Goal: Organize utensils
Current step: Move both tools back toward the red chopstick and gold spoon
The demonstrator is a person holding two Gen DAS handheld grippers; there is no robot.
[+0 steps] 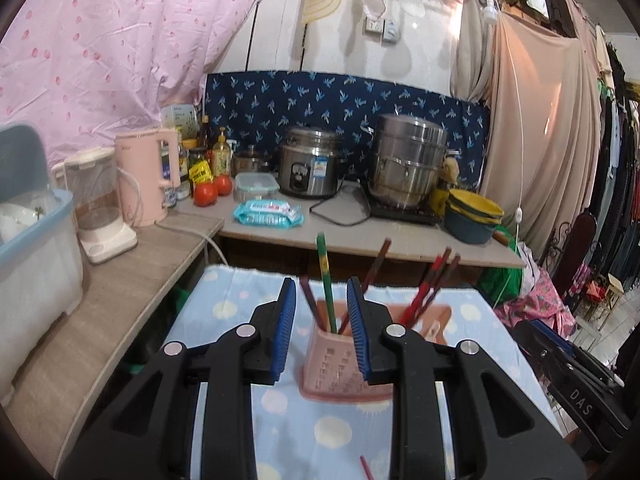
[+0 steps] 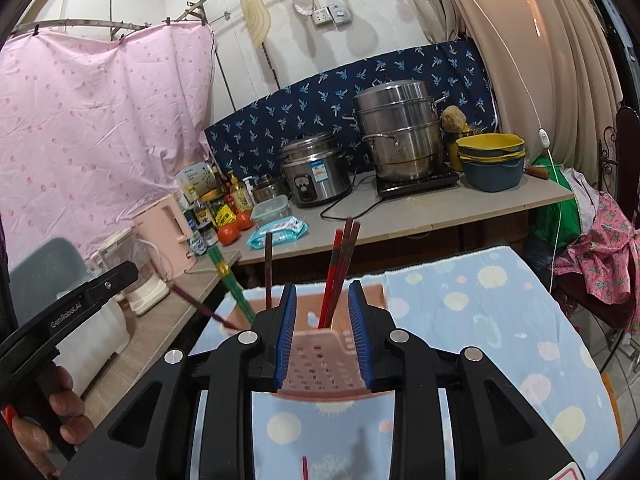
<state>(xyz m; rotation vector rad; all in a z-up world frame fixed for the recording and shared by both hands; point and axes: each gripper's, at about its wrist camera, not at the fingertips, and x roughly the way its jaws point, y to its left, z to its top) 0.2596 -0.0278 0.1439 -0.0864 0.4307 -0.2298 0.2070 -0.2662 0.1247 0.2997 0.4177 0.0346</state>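
Observation:
A pink perforated utensil holder [image 1: 340,364] stands on a light blue patterned cloth [image 1: 224,312]. It holds a green chopstick [image 1: 325,276] and several dark red chopsticks [image 1: 434,284]. My left gripper [image 1: 322,304] is open and empty, its jaws to either side of the holder's left compartment, a little in front of it. My right gripper [image 2: 322,308] is open and empty, its jaws straddling the holder [image 2: 320,356], with red chopsticks [image 2: 340,272] between them. One red chopstick [image 1: 366,466] lies on the cloth below the left gripper; it also shows in the right wrist view [image 2: 305,468].
Behind the cloth runs a counter [image 1: 360,236] with a rice cooker [image 1: 310,168], a steel steamer pot [image 1: 408,164], stacked bowls [image 1: 474,210], tomatoes [image 1: 212,190] and a wipes pack [image 1: 268,214]. At left stand a pink kettle [image 1: 146,176] and a dish bin [image 1: 36,256].

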